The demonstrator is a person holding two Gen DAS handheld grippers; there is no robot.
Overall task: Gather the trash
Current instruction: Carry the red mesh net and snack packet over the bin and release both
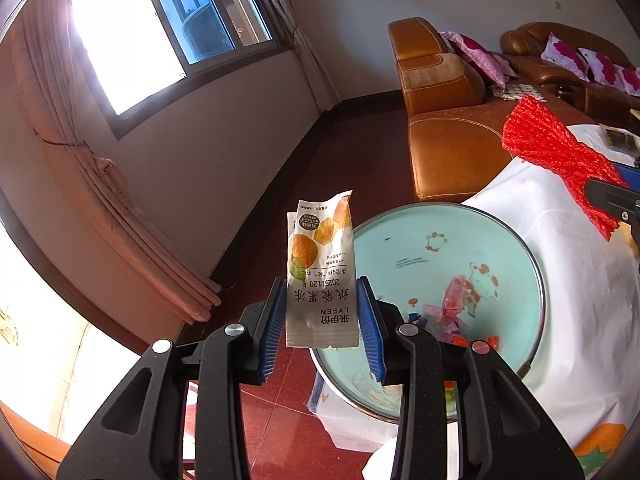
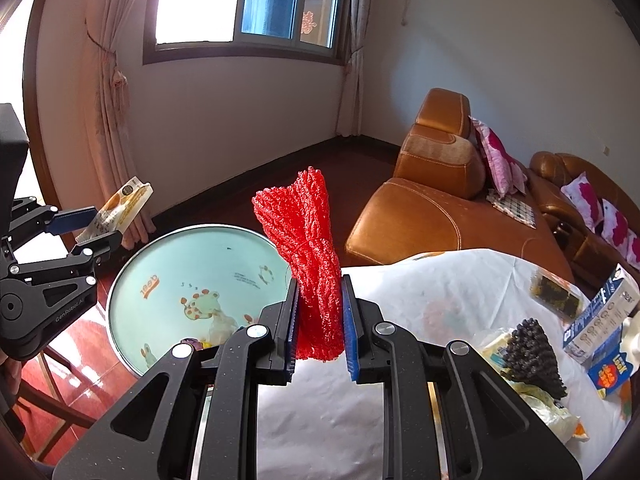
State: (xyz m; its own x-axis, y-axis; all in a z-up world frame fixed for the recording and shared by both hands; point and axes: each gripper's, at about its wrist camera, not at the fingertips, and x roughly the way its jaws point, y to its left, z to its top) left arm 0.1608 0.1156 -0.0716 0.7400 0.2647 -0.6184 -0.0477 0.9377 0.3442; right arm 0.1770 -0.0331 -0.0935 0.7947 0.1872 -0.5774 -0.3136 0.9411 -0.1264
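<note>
Beside the table [image 2: 360, 408] sits our round basin [image 1: 460, 240], some scraps seemingly inside; our right gripper [image 2: 320, 332] clamps the red mesh bundle [image 2: 308, 248]; our left gripper [image 1: 322, 312] pinches the snack wrapper [image 1: 320, 276]; next, we judge, release both over the basin.

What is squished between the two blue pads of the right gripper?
A bunched red foam net, held upright between the right gripper pads. The right wrist view shows it best.
</note>
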